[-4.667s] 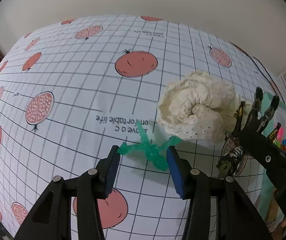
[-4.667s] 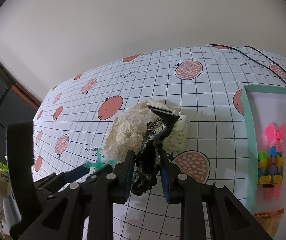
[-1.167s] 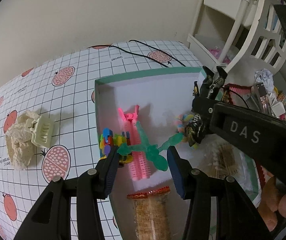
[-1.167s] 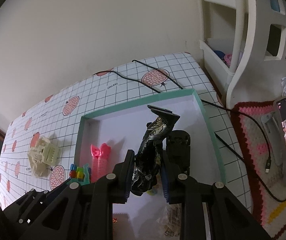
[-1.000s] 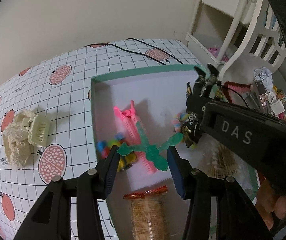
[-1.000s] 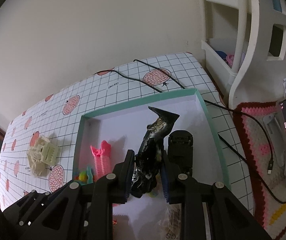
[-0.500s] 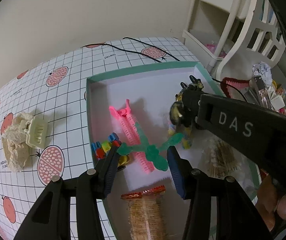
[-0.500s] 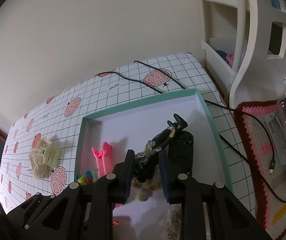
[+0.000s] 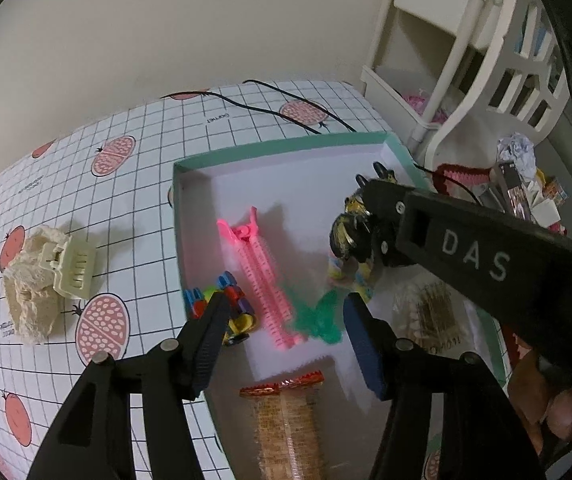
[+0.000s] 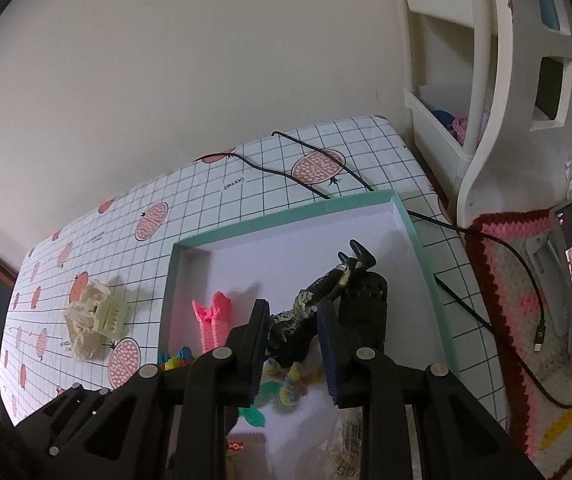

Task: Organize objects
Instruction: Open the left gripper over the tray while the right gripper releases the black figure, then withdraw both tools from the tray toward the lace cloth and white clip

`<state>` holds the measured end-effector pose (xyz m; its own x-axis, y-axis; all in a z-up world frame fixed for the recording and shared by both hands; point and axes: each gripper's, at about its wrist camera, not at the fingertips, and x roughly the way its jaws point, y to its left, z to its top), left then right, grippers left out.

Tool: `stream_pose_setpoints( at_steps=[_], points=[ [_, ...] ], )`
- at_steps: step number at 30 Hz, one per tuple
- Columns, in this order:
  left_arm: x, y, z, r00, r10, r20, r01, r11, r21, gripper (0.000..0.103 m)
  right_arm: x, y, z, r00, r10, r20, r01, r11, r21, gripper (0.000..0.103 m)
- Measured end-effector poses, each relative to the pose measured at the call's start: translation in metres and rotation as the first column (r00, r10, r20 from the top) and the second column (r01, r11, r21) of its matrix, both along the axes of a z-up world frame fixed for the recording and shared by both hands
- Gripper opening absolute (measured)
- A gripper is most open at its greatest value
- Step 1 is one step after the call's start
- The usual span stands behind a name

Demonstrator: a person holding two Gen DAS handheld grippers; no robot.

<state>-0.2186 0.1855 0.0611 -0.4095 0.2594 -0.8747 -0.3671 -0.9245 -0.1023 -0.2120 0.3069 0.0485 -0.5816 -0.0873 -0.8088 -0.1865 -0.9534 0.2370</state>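
Mostly sorted. Left claw spread wide over teal-rimmed white tray, translucent green butterfly clip dropped inside. Right claw apart around black-gold hair claw. Left outside at nine o'clock on counter: cream lace scrunchie, cream plastic clip.

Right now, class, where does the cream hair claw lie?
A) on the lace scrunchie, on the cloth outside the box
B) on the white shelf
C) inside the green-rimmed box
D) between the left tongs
A: the claw rests against the scrunchie, left of the box.
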Motion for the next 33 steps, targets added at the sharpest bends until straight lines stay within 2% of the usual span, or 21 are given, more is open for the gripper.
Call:
stream_pose_setpoints(
  at_steps=[11,14,16,18,19,20,21,23,27,29,32,33],
  points=[
    [-0.016,-0.041,0.013,0.986,0.166,-0.034,-0.165,0.986,0.035,0.063,0.0,-0.001,-0.001,1.0,-0.002,0.012,0.002,1.0,0.012,0.029],
    [-0.019,-0.051,0.014,0.979,0.201,-0.034,-0.2,0.979,0.038,0.065,0.0,-0.002,-0.001,1.0,0.0,0.018,0.0,1.0,0.019,0.037],
    [-0.022,-0.056,0.013,0.975,0.219,-0.029,-0.218,0.975,0.044,0.066,-0.001,-0.003,-0.002,1.0,-0.001,0.024,0.001,1.0,0.025,0.045],
    [-0.025,-0.062,0.011,0.969,0.247,-0.013,-0.246,0.968,0.051,0.067,-0.001,-0.003,-0.003,1.0,-0.003,0.027,0.002,1.0,0.028,0.058],
    [-0.026,-0.064,0.01,0.967,0.256,-0.007,-0.255,0.965,0.051,0.067,-0.001,-0.003,-0.003,1.0,-0.005,0.028,0.004,1.0,0.029,0.06],
    [-0.027,-0.066,0.008,0.964,0.267,-0.002,-0.266,0.963,0.045,0.071,-0.001,-0.003,-0.003,1.0,-0.007,0.03,0.006,1.0,0.03,0.064],
    [-0.028,-0.068,0.007,0.963,0.271,0.0,-0.271,0.962,0.041,0.08,-0.001,-0.003,-0.004,1.0,-0.007,0.03,0.006,1.0,0.031,0.066],
    [-0.028,-0.07,0.005,0.959,0.282,0.001,-0.281,0.959,0.042,0.089,-0.001,-0.004,-0.004,1.0,-0.004,0.031,0.003,1.0,0.03,0.072],
    [-0.03,-0.077,0.005,0.952,0.307,-0.004,-0.307,0.95,0.053,0.09,-0.001,-0.005,-0.004,1.0,0.004,0.028,-0.005,0.999,0.035,0.088],
    [-0.031,-0.079,0.006,0.948,0.319,-0.012,-0.318,0.946,0.056,0.091,-0.002,-0.005,-0.004,1.0,0.006,0.027,-0.006,0.999,0.032,0.092],
    [-0.034,-0.082,0.005,0.942,0.336,-0.019,-0.334,0.941,0.055,0.102,-0.002,-0.005,-0.004,1.0,0.0,0.026,-0.001,0.999,0.037,0.099],
    [-0.034,-0.084,0.005,0.939,0.342,-0.022,-0.34,0.939,0.056,0.102,-0.002,-0.005,-0.004,1.0,-0.004,0.027,0.003,0.999,0.038,0.101]
  ],
)
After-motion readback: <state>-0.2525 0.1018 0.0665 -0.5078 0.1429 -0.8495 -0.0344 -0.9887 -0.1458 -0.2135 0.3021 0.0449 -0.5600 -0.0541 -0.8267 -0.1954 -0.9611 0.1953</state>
